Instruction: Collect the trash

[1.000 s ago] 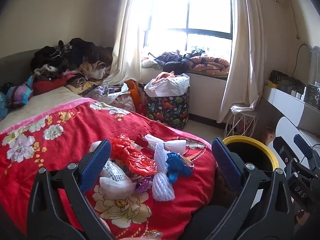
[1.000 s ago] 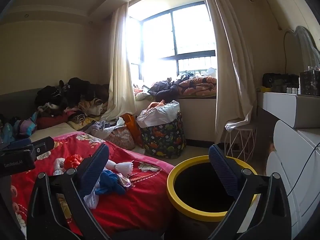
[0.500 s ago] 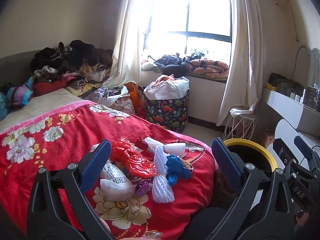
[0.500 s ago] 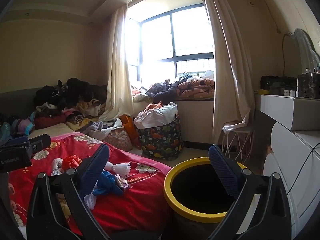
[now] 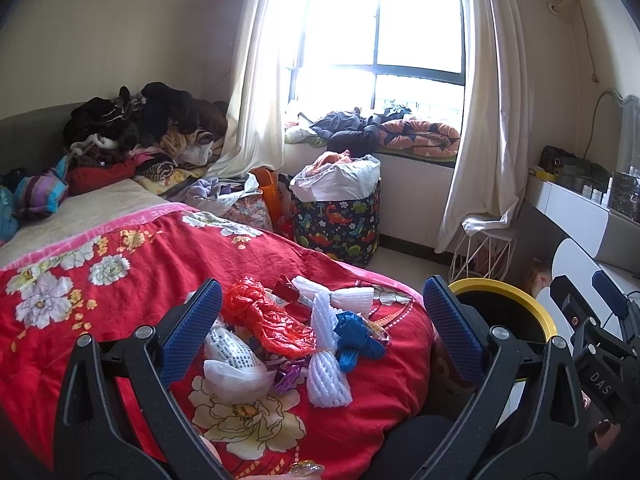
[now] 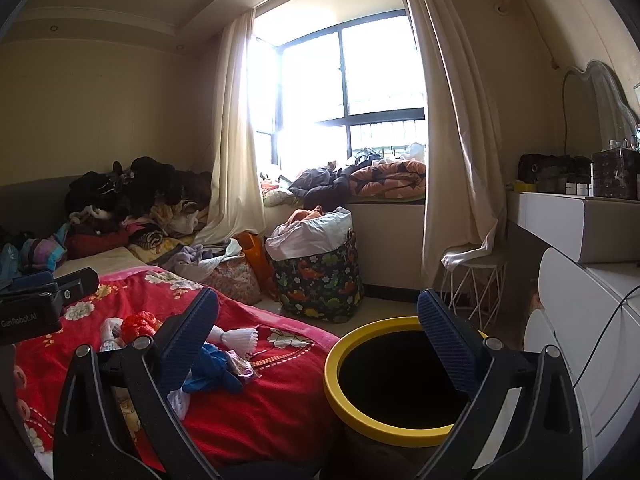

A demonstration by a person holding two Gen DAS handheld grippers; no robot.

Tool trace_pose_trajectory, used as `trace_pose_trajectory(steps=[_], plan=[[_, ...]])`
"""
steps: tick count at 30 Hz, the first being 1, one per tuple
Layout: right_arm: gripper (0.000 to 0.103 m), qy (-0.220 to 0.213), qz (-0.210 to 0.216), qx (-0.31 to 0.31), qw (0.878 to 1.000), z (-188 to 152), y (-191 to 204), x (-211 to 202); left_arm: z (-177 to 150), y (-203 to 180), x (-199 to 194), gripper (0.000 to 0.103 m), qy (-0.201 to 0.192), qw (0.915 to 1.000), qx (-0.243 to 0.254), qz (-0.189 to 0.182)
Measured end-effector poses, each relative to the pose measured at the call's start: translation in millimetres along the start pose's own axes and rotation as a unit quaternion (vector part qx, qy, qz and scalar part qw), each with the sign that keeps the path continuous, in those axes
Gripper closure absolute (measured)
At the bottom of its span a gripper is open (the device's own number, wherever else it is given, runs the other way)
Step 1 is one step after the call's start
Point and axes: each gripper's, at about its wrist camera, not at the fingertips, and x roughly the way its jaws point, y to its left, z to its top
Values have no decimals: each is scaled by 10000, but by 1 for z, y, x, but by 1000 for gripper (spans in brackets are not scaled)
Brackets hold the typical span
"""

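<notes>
Left wrist view: left gripper [image 5: 320, 338] jaws spread wide, empty, above crumpled red plastic bag [image 5: 269, 325] and white foam netting [image 5: 326, 364] on red floral blanket [image 5: 120, 264]. Right gripper [image 6: 318, 342] likewise spread (nothing held); yellow-rimmed black bin [image 6: 394, 376] sits between its fingers.

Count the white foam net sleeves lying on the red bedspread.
2 clearly visible: one long white foam net sleeve beside the crumpled blue plastic bag, another white foam net sleeve lying crosswise behind it. More may hide under the crumpled red plastic bag.
</notes>
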Motion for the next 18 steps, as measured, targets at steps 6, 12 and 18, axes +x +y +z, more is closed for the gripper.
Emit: trace_pose_trajectory(steps=[6,12,18], plan=[[6,-16,-6,-7,10000,0,0,-1,3,3,1,11,-4,10000,11,15],[6,-21,-8,-1,10000,1,0,-2,0,1,0,11,-2,10000,3,-13],[6,-33,-19,5,10000,4,-2,-2,3,4,1,11,4,10000,-9,4]])
